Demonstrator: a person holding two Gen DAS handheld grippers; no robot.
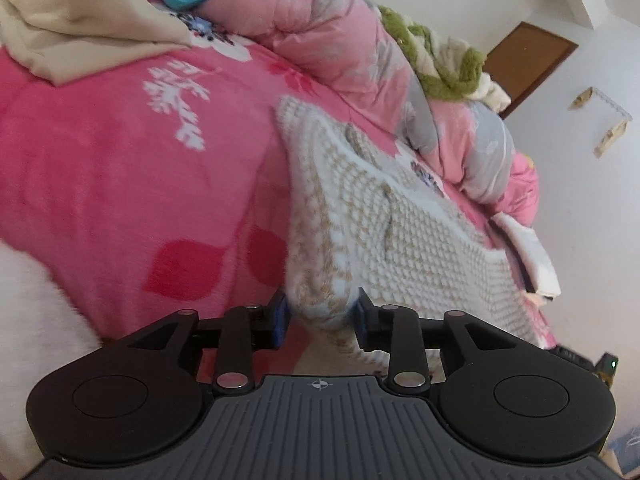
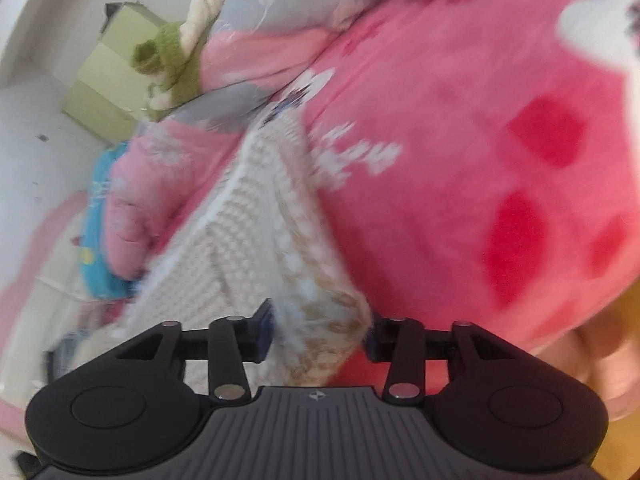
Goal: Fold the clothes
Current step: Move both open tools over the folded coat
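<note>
Two grippers sit at the near edge of one cream knitted sweater [image 1: 400,220], which lies spread on the pink floral bedspread [image 1: 120,200] and serves here as the landmark. The left gripper [image 1: 322,318] has its jaws parted, a fold of the sweater's hem standing between the blue pads [image 1: 280,316]; the knit seems to brush them, yet they do not look to be squeezing it. The right gripper [image 2: 318,330] likewise has its jaws spread, with the sweater [image 2: 248,216] running up between them and not visibly pinched. Beyond the sweater's far edge a pink and grey quilt [image 1: 340,52] is heaped, a green and white knit [image 1: 440,60] lies on top of that heap, and a beige garment [image 1: 80,20] rests far to the sweater's left in the left wrist view. Judging by the open jaws on both sides, the step in hand looks like letting a fold settle. To do it well, both sets of pads should clear the knit fully before the hands draw away, since loose loops could snag and drag the fold askew. Pulling both hands away level, at the same pace, would help keep the hem straight. The right wrist view is blurred, so fine contact there is uncertain.
</note>
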